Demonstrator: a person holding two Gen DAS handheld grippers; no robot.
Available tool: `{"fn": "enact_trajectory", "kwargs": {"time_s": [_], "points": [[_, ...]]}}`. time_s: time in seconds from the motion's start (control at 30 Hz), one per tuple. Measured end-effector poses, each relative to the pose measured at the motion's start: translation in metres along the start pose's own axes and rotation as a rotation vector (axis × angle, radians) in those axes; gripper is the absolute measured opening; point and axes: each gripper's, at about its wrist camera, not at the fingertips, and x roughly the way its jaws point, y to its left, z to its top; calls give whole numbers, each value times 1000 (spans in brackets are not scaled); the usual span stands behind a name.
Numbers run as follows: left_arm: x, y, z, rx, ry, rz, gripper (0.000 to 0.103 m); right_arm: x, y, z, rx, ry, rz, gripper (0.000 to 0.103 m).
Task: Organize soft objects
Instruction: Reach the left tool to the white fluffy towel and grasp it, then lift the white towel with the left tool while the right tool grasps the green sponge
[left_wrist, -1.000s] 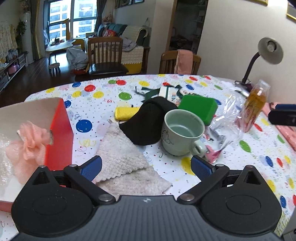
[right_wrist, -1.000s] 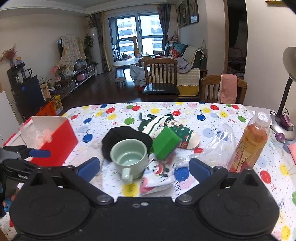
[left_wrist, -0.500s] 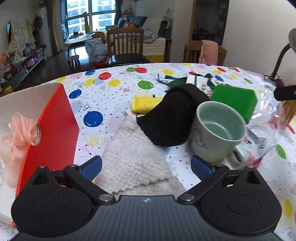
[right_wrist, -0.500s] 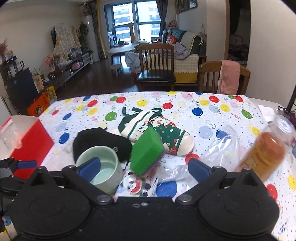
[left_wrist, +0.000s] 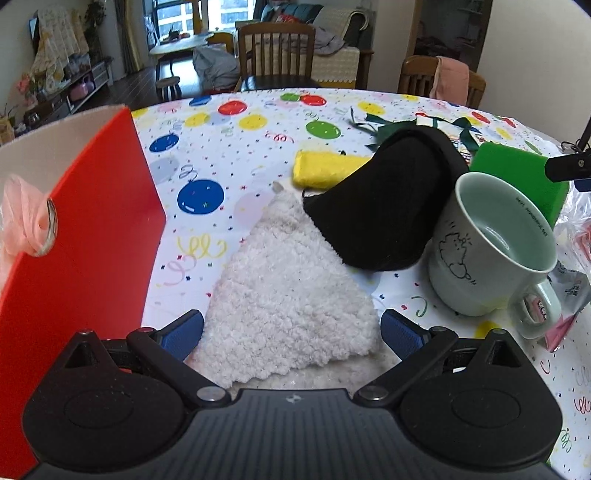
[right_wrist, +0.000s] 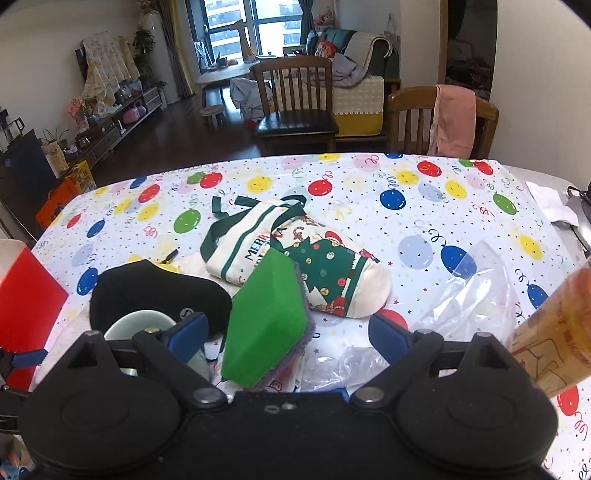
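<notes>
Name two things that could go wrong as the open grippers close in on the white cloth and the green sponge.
1. The black cap leans on the mug and overlaps the white fluffy cloth; pulling the cloth could drag the cap and tip the mug.
2. The green sponge sits propped beside the mug; the right gripper may knock it.

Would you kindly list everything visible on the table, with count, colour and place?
fluffy cloth: 1, white, between left tool's fingers
black cap: 1, leaning on mug
mug: 1, pale green, upright
sponge: 1, green, tilted
yellow cloth: 1, behind cap
Christmas stocking: 1, green-white, centre
box: 1, red, left
plastic bag: 1, clear
bottle: 1, orange, right
left tool: open
right tool: open
</notes>
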Motion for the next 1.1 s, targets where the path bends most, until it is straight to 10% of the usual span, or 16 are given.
{"fn": "enact_trajectory", "kwargs": {"time_s": [0.3, 0.63, 1.1], "points": [[6, 1, -3, -19, 16, 6, 84, 19, 1, 2, 15, 36, 5, 78], [0, -13, -1, 33, 2, 21, 32, 16, 13, 4, -35, 16, -14, 51], [-17, -6, 6, -35, 8, -6, 24, -4, 26, 2, -70, -45, -45, 33]]}}
